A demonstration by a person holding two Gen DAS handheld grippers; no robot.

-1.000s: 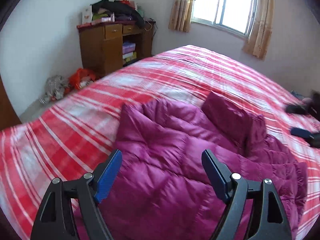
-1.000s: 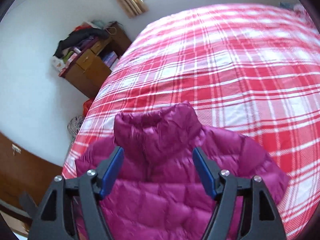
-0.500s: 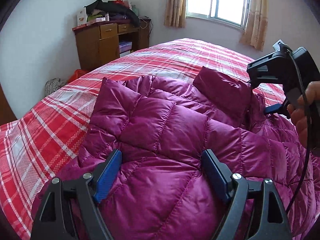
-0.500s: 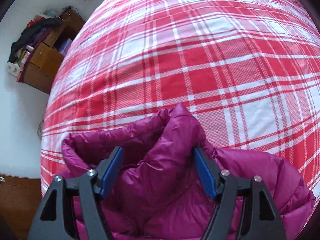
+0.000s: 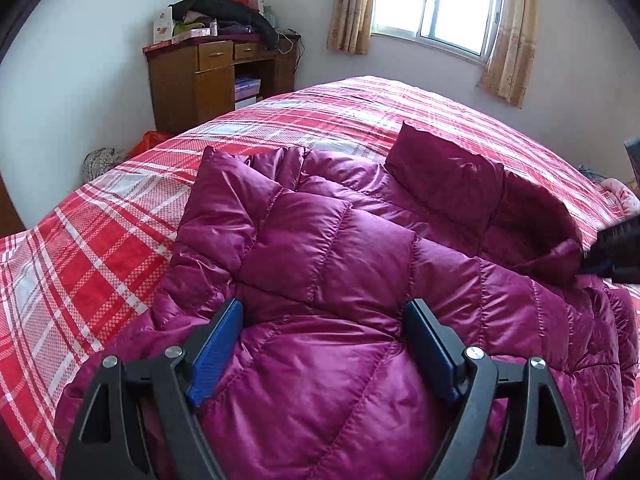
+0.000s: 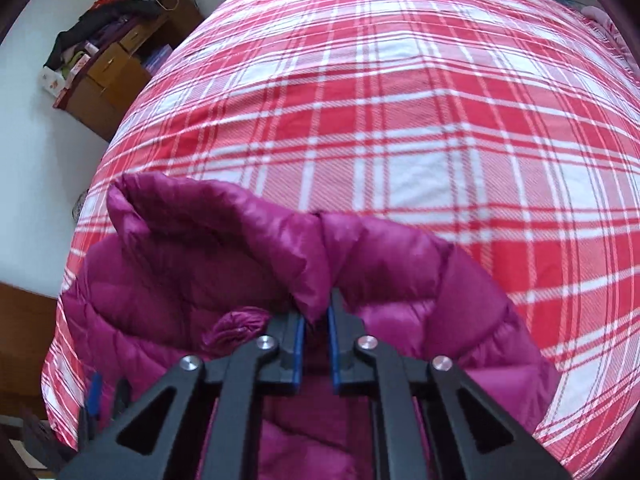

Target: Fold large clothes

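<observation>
A magenta quilted down jacket [image 5: 332,240] lies spread on the red plaid bed [image 5: 100,248]. My left gripper [image 5: 324,344] is open, its blue pads set wide on either side of a puffy bulge of the jacket's body. In the right wrist view the jacket's stand-up collar [image 6: 248,236] rises at the near edge. My right gripper [image 6: 316,320] is closing, and its pads pinch a fold of that collar. The right gripper [image 5: 616,252] shows as a dark shape at the collar's right end. The left gripper's blue pad [image 6: 94,396] peeks in at lower left.
A wooden desk [image 5: 208,80] piled with clothes stands against the far wall, left of a curtained window [image 5: 436,0]. A grey bundle [image 5: 100,160] lies on the floor by the bed. Bare plaid bedspread [image 6: 400,120] stretches beyond the collar.
My right gripper dropped onto the collar and went from wide open to pinched on it. My left gripper sank closer to the jacket and stayed open.
</observation>
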